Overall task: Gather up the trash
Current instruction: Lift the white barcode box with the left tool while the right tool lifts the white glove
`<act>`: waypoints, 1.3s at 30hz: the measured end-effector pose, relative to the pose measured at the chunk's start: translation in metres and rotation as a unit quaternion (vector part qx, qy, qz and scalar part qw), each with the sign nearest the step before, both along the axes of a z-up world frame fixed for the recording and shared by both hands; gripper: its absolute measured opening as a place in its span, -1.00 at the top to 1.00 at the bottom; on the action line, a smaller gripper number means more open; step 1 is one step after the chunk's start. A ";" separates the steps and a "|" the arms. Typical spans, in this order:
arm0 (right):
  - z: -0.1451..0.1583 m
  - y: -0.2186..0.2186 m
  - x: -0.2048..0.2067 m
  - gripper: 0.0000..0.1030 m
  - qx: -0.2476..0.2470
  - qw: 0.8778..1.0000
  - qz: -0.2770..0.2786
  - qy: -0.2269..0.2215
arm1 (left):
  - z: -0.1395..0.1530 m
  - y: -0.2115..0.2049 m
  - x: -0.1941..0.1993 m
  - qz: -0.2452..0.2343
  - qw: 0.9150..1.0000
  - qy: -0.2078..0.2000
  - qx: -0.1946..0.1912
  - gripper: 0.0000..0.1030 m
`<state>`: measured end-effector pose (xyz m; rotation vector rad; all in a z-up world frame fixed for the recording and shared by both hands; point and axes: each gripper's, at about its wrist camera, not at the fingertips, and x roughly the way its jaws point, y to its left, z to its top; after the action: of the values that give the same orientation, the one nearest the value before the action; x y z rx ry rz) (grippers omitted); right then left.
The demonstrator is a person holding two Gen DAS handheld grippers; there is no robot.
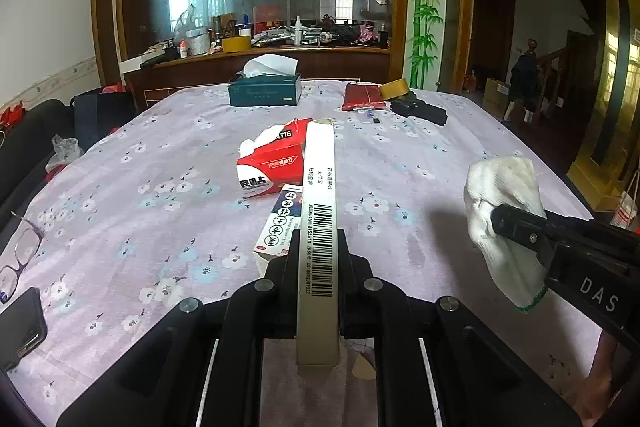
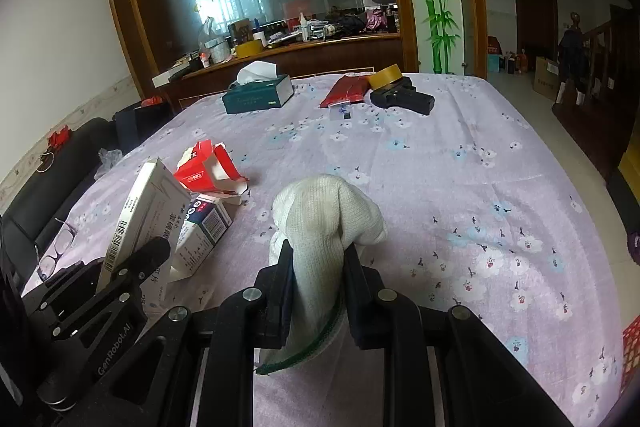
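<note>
Two tools, flat box (image 1: 319,227), white glove (image 2: 320,223)

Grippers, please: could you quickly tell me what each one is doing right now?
Left gripper: closed on a flat white box.
Right gripper: closed on a white glove.

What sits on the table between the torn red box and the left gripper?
A small blue-and-white carton lies between the torn red box and the left gripper, clearest in the left wrist view.

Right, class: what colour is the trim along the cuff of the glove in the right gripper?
Green, on a white knitted glove; the right wrist view shows it best.
</note>
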<state>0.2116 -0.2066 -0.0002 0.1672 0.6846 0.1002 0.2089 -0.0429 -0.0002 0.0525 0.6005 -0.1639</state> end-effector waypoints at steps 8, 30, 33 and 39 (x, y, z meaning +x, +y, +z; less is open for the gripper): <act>-0.001 0.001 0.000 0.55 -0.001 1.000 0.000 0.002 | 0.000 0.000 0.000 0.001 1.000 -0.005 0.006 0.78; -0.001 -0.001 0.001 0.55 -0.002 1.000 -0.001 0.002 | 0.003 0.000 -0.003 0.003 1.000 -0.013 0.010 0.78; -0.001 -0.001 0.001 0.55 -0.001 1.000 -0.002 0.002 | 0.002 0.000 -0.003 0.003 1.000 -0.013 0.010 0.78; 0.001 -0.002 0.001 0.54 -0.001 1.000 -0.003 0.001 | 0.003 0.000 -0.003 0.004 1.000 -0.014 0.010 0.78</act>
<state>0.2128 -0.2084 0.0008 0.1668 0.6855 0.0939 0.2059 -0.0429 0.0030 0.0727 0.5749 -0.1499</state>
